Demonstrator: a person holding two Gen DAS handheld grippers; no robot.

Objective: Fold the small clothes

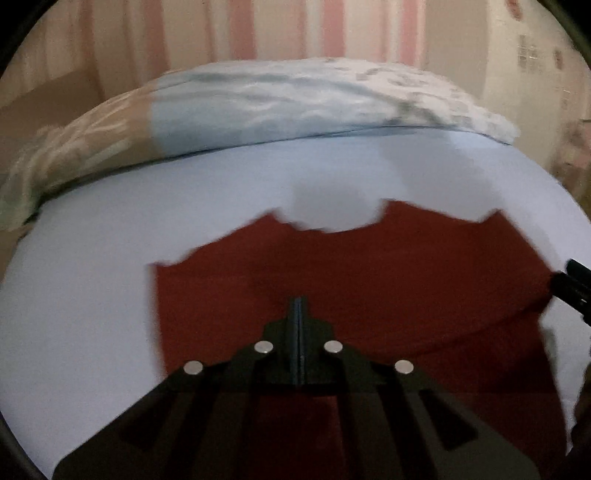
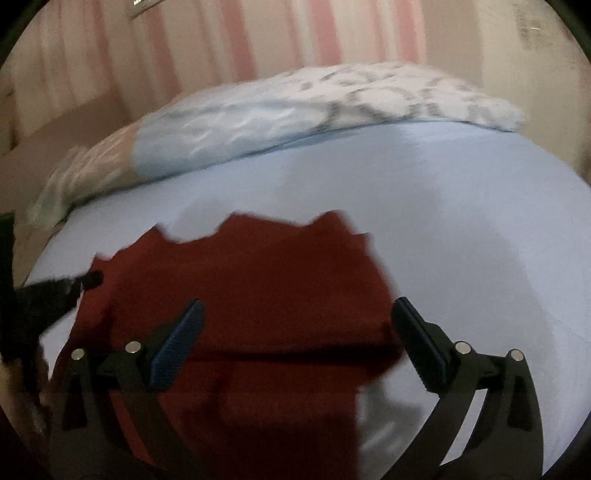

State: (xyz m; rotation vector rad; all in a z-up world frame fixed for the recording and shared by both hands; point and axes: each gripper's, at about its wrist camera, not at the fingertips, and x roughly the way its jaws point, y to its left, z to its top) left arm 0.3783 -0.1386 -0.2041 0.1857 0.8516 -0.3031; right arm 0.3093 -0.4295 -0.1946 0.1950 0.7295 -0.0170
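Observation:
A dark red garment (image 1: 351, 266) lies spread on the pale blue bed sheet (image 1: 92, 295); it also shows in the right wrist view (image 2: 251, 280), with a fold line across it near my fingers. My left gripper (image 1: 298, 306) is shut, its tips over the garment's middle; whether it pinches cloth I cannot tell. My right gripper (image 2: 295, 314) is open, its fingers either side of the garment's right part. The right gripper's tip shows at the left view's right edge (image 1: 572, 284), and the left gripper at the right view's left edge (image 2: 85, 280).
A crumpled blue, beige and patterned duvet (image 1: 277, 103) lies along the far side of the bed. A pink and cream striped curtain (image 1: 332, 29) hangs behind. The sheet (image 2: 480, 221) extends to the right of the garment.

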